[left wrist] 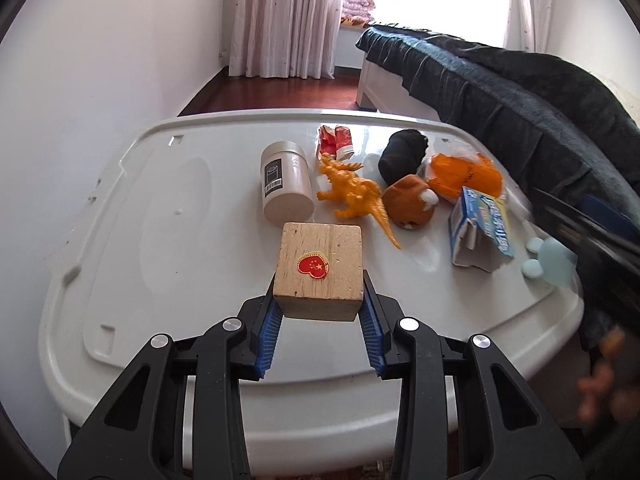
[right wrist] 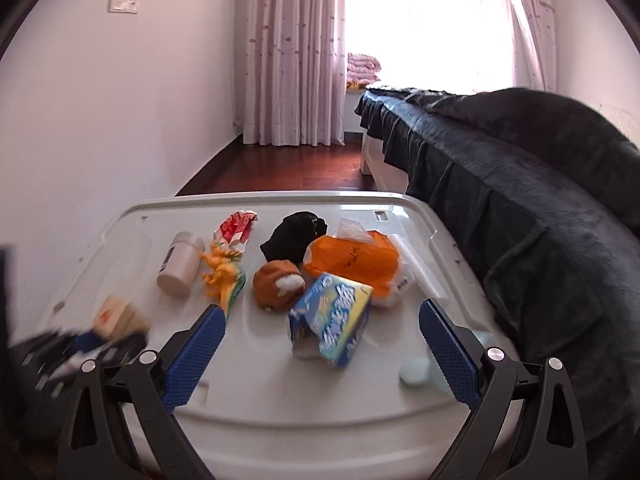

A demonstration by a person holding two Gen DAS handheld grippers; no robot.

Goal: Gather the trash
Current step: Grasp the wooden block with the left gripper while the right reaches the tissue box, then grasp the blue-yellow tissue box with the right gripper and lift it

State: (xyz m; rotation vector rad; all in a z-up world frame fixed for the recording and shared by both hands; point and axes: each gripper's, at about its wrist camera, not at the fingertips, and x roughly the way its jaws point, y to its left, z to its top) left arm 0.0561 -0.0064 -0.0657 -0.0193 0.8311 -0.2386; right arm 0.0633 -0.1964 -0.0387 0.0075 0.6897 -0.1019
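Note:
My left gripper is shut on a wooden block with a red heart sticker, at the near side of the white plastic lid. My right gripper is open and empty, its blue pads either side of a torn blue and yellow carton, just short of it. The carton also shows in the left wrist view. Behind it lie an orange bag, a crumpled red wrapper and a black cloth ball. The block shows blurred in the right wrist view.
A white jar, an orange toy dinosaur, a brown plush and a pale blue toy also lie on the lid. A bed with a dark blanket runs along the right. A white wall is to the left.

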